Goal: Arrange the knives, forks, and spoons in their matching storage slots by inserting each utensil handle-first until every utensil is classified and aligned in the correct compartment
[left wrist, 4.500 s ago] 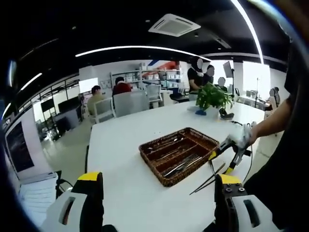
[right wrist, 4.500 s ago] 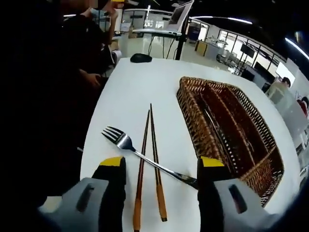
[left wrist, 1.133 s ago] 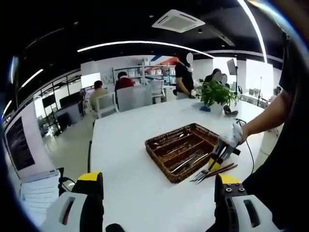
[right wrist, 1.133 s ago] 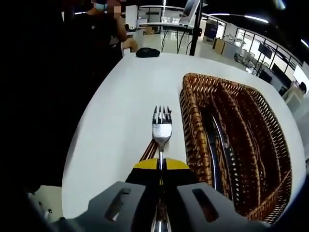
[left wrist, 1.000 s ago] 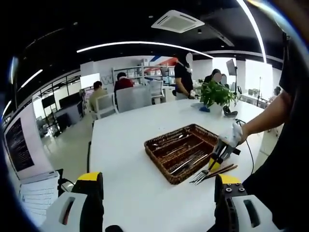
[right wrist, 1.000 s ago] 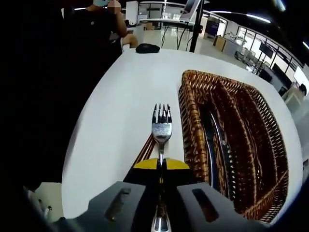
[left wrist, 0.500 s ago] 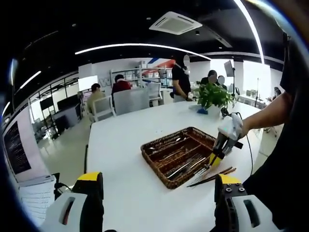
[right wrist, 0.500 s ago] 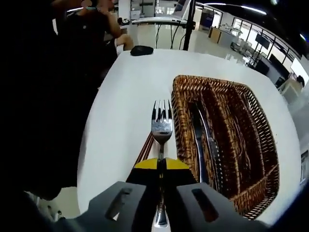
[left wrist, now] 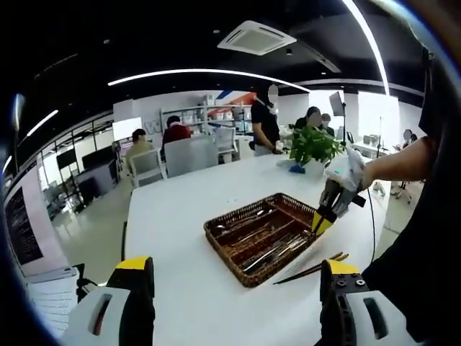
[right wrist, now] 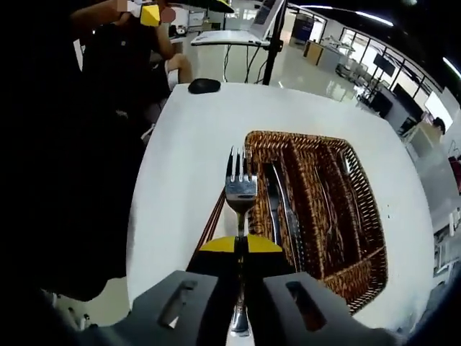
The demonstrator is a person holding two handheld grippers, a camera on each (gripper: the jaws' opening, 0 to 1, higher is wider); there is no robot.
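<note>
Since 0.5 s ago the right gripper (right wrist: 240, 245) has risen: in the left gripper view it (left wrist: 324, 222) now hangs above the basket's (left wrist: 230, 258) far right end instead of low at the basket's near right corner, and in the right gripper view the basket (right wrist: 367, 245) looks smaller and sits further below. The fork is held as before.

Left gripper view, left to right, all relative to the basket:
- Left gripper (left wrist: 234, 285): jaws wide apart, nothing between them, held over the white table (left wrist: 173, 252) on the near side of the basket and well apart from it.
- Basket: brown wicker, long dividers, metal utensils lying in its compartments; which kind lies in which slot cannot be told.
- Chopsticks (left wrist: 313, 268): dark pair flat on the table just right of the basket's near right corner.
- Right gripper: a gloved hand (left wrist: 349, 173) holds it above the basket's right end.
- Potted plant (left wrist: 311, 146): beyond the basket, near the table's far edge.

Right gripper view, left to right:
- Chopsticks (right wrist: 211, 220): on the table just left of the basket's left wall, partly hidden behind the jaws.
- Fork (right wrist: 240, 189): clamped by its handle between the fully closed jaws, tines pointing away from the camera, head over the basket's left wall.
- Basket: a knife (right wrist: 277, 205) lies lengthwise in the leftmost compartment; more metal pieces lie in the slots to its right.
</note>
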